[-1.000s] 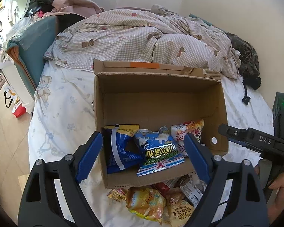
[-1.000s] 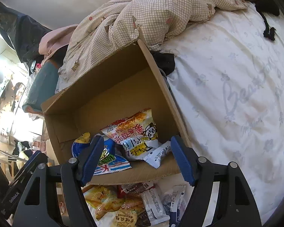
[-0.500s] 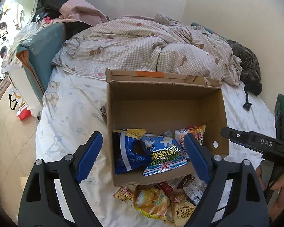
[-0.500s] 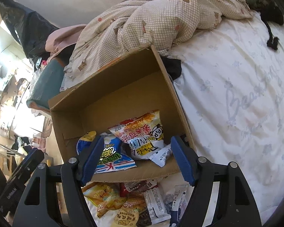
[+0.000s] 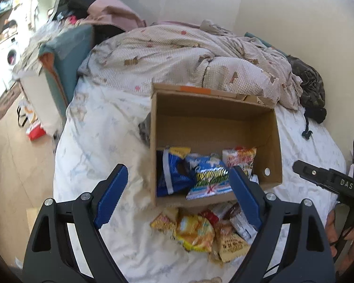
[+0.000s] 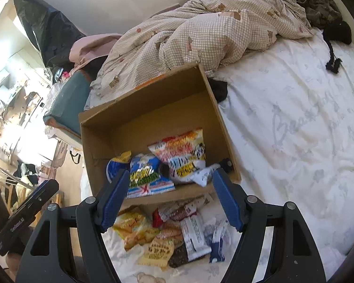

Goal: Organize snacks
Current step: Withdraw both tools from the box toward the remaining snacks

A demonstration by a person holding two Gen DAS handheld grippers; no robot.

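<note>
A cardboard box [image 5: 214,127] sits on a bed, a few snack packets [image 5: 200,172] already inside and a loose heap of packets [image 6: 172,228] on the sheet [image 6: 295,129] just before it. Both the left tool [image 5: 177,193] and right tool [image 6: 170,195] hang released and empty above the heap. The risk: overlapping slippery wrappers may come up two at a time or slide off the soft bedding. A rumpled checked quilt [image 5: 188,59] lies behind, in a cluttered, sunlit bedroom.
</note>
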